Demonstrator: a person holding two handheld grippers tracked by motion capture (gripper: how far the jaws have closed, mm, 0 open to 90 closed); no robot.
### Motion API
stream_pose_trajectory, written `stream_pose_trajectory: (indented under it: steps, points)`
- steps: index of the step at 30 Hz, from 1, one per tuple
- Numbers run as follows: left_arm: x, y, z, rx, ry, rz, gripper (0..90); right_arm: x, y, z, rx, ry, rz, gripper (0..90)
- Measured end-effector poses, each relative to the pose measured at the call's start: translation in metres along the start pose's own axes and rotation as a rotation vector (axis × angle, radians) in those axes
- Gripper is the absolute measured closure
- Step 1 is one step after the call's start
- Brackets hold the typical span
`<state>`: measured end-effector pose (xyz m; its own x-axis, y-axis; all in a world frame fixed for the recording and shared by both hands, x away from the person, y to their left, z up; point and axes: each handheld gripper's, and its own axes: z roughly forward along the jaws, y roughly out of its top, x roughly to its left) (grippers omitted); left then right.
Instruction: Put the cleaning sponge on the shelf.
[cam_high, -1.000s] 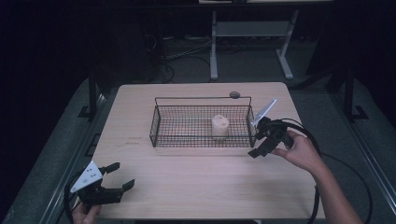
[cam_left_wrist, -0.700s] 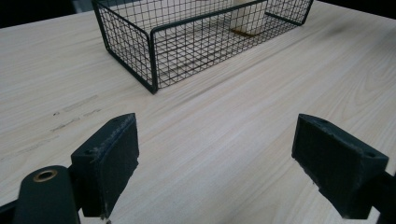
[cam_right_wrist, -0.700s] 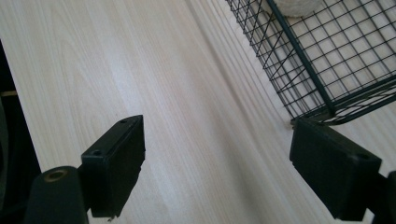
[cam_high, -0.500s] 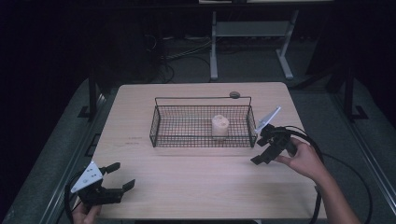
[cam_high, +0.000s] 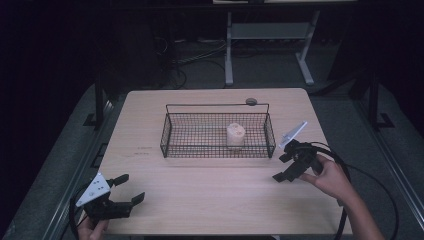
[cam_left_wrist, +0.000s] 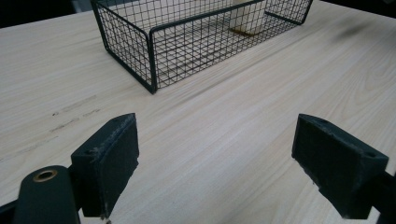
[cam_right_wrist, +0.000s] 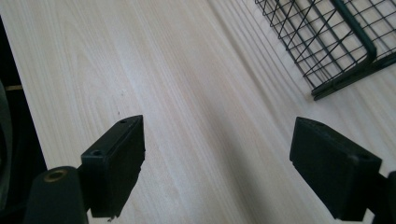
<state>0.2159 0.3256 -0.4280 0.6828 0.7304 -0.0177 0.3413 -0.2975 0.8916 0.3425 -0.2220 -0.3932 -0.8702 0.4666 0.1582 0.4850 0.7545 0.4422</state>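
High view: my right gripper (cam_high: 285, 167), jaws spread and empty, hovers just right of the wire basket (cam_high: 170, 131) holding a pale cup (cam_high: 235, 135); my left gripper (cam_high: 129, 188) gapes too.

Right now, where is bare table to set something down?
Free: the wide strip of table between the wire basket and near edge, flanked by left gripper and right gripper. Also left of the basket. Behind it is narrow, with a small disc.

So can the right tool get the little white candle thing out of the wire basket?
Probably yes. The right tool is open, just outside the black wire basket's right end, and the small cream cylinder stands upright near that end. The basket has no lid, so reaching over the mesh wall from above looks possible.
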Motion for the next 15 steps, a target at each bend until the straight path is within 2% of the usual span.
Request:
stream_pose_trajectory:
  steps: [15]
  points:
    - [0.0,0.0,0.001,0.002,0.0,-0.001,14.1,0.004,-0.021,0.009,-0.001,0.01,0.026,17.5]
